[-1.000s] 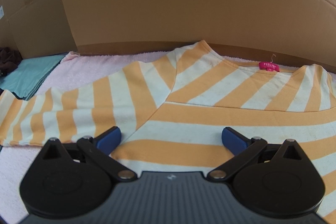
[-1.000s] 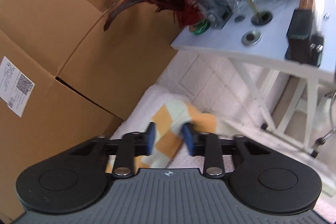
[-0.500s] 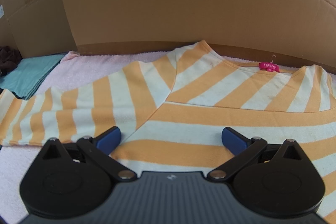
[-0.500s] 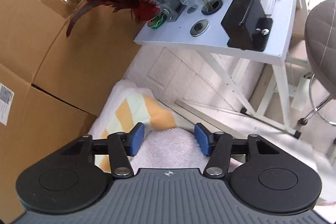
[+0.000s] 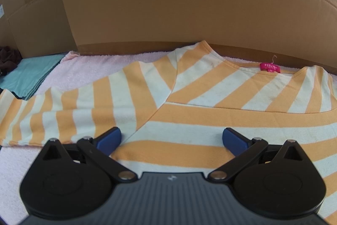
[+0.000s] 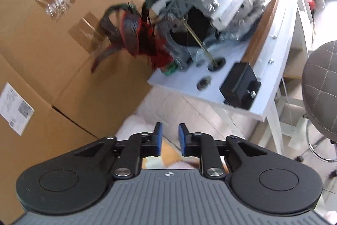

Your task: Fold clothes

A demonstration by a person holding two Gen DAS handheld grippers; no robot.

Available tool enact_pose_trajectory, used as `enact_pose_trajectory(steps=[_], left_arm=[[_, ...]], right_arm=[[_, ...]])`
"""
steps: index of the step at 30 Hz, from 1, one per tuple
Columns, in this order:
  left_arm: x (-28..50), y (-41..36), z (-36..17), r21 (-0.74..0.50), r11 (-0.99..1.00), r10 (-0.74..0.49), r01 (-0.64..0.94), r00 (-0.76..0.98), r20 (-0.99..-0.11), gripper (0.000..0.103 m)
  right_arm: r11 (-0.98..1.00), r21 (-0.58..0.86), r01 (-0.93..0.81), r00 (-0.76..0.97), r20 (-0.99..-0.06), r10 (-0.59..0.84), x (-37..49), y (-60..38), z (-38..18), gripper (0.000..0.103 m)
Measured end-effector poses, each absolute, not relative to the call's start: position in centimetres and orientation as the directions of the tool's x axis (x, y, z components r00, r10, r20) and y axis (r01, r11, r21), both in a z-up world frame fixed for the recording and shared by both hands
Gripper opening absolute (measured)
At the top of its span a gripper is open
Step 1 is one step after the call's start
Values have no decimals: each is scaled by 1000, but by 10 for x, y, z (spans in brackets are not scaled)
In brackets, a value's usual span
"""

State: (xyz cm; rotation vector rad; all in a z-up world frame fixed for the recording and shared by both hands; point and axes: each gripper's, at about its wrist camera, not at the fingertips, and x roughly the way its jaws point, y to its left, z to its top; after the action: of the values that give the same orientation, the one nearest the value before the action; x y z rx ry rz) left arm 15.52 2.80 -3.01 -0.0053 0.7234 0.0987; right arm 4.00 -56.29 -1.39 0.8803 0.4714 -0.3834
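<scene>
Fingers (image 6: 158, 140) hide shirt (image 6: 168, 154), background blurred

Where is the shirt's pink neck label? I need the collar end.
In the left wrist view, the pink label sits upper right, on the striped shirt collar, just below the cardboard box.

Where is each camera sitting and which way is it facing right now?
Left wrist: on the left gripper, angled down at the striped shirt on a pink towel, cardboard boxes behind; its jaws are wide open.
Right wrist: on the right gripper, facing a white table, feathers and a grey stool; its narrow-gapped jaws, just closing, hold nothing.
Shared: shirt, towel, cardboard boxes.
</scene>
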Motion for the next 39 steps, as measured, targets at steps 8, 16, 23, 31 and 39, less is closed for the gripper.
enact_pose_trajectory(steps=[8, 16, 23, 31, 39], left_arm=[[155, 28, -30, 29, 995, 88, -92, 745, -661, 102], [156, 28, -30, 29, 995, 88, -92, 745, -661, 102], [157, 27, -29, 25, 995, 88, -95, 744, -662, 102], [157, 26, -30, 25, 995, 89, -96, 744, -662, 102], [156, 27, -31, 23, 995, 87, -96, 745, -661, 102]], right_arm=[[318, 799, 511, 840, -543, 15, 65, -574, -64, 44], [359, 841, 405, 910, -410, -68, 63, -573, -48, 12], [617, 599, 510, 852, -449, -269, 38, -559, -9, 5], [719, 635, 283, 894, -445, 41, 77, -522, -9, 29], [639, 630, 442, 821, -571, -5, 104, -523, -34, 0]])
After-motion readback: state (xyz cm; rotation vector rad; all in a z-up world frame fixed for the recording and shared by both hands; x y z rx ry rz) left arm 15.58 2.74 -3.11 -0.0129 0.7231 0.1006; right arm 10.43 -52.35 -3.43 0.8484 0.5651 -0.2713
